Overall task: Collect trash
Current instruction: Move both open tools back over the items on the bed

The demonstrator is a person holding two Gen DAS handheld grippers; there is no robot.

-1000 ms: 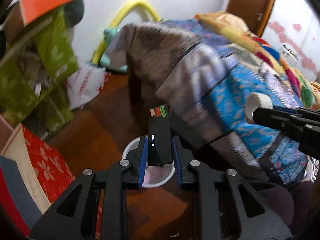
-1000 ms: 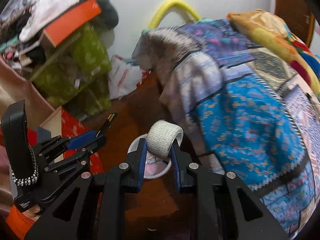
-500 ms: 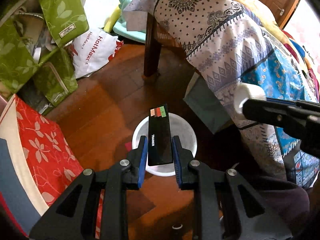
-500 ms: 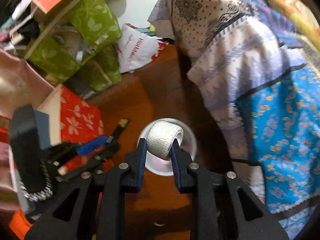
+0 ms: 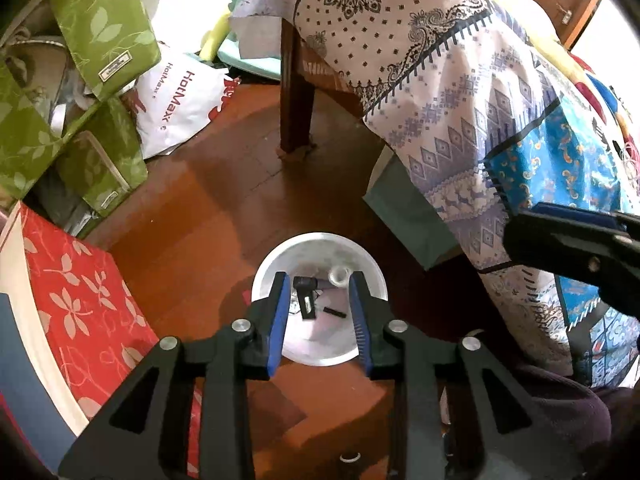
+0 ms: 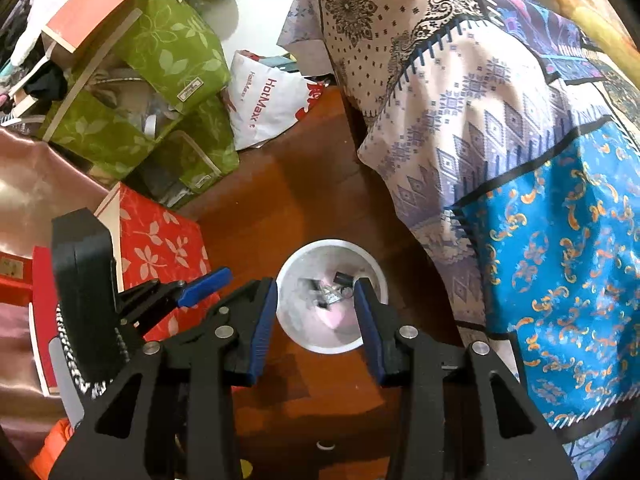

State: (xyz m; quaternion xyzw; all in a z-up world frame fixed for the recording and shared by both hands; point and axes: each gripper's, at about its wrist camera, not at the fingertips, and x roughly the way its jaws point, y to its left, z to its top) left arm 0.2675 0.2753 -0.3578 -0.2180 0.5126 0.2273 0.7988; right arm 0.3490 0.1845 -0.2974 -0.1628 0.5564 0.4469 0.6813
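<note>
Inside the white bin [image 5: 260, 280], small dark trash [image 5: 306, 300] is indistinct.

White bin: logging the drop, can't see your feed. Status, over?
Left gripper and right gripper just opened, both empty. Black box and tape roll lie in white bin. Nothing blocking.

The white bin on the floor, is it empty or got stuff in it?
Not empty. The white bin holds a black box, a small white roll and other bits.
</note>
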